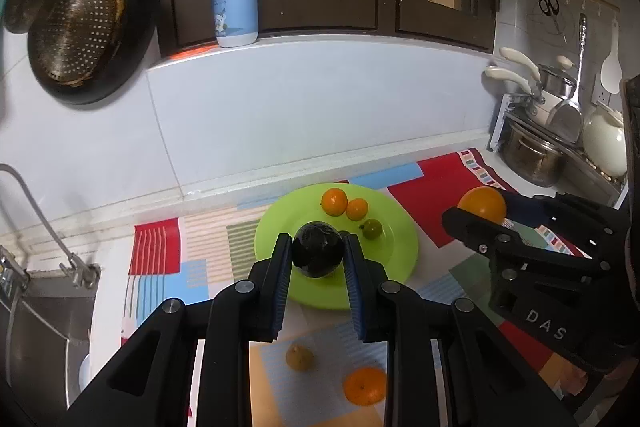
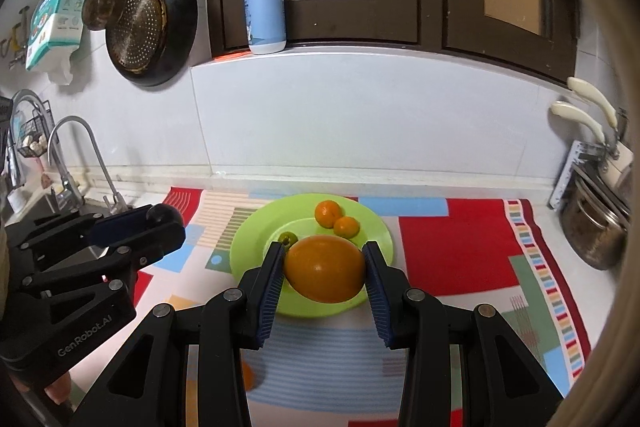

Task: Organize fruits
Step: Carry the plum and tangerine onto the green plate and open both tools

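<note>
Your left hand-held gripper (image 1: 317, 254) is clamped almost fully closed on a dark avocado (image 1: 318, 249), and your right hand-held gripper (image 2: 325, 273) is pinched, a little wider, on a large orange (image 2: 325, 274); both fruits hang over the near rim of the green plate (image 1: 396, 251), at about 6 o'clock on it, presumably for setting down. Two mandarins (image 1: 334, 202) and a small green fruit (image 1: 372, 229) already sit toward 12 o'clock there, while a small yellowish fruit (image 1: 299, 357) and another mandarin (image 1: 365, 385) wait on the tabletop's patterned mat (image 1: 160, 251).
</note>
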Available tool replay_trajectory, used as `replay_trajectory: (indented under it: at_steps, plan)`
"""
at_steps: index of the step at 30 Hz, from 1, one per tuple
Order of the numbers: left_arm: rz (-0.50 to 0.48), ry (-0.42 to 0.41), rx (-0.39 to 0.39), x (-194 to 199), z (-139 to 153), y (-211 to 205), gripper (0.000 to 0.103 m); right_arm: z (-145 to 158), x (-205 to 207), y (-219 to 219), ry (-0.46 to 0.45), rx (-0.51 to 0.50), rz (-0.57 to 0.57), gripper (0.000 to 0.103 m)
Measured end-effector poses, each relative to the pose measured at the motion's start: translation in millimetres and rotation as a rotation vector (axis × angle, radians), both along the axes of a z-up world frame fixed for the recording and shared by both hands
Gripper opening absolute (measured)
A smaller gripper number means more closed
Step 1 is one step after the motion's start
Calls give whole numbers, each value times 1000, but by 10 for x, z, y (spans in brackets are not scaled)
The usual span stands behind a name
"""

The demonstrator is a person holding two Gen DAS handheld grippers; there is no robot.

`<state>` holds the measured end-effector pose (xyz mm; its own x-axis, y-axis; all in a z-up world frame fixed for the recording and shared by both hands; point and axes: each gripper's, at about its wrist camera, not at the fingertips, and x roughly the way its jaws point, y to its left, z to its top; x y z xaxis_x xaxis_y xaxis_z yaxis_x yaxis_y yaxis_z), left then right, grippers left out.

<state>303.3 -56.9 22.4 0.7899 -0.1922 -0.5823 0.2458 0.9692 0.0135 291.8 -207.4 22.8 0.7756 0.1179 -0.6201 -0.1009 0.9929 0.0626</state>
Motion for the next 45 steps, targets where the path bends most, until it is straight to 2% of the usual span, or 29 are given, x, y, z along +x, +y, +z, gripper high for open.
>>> replay_trajectory:
  at_steps: [16,31,45]
  plan:
    - [-9,43,9,750,-165,19,26,-108,711,58,2,-19,37,40]
    - [-30,169,10,1398,-705,-31,26,-588,1331,39,91,-26,46,40]
    - [-39,238,12,1677,-997,-109,27,-958,1594,89,165,-20,48,40]
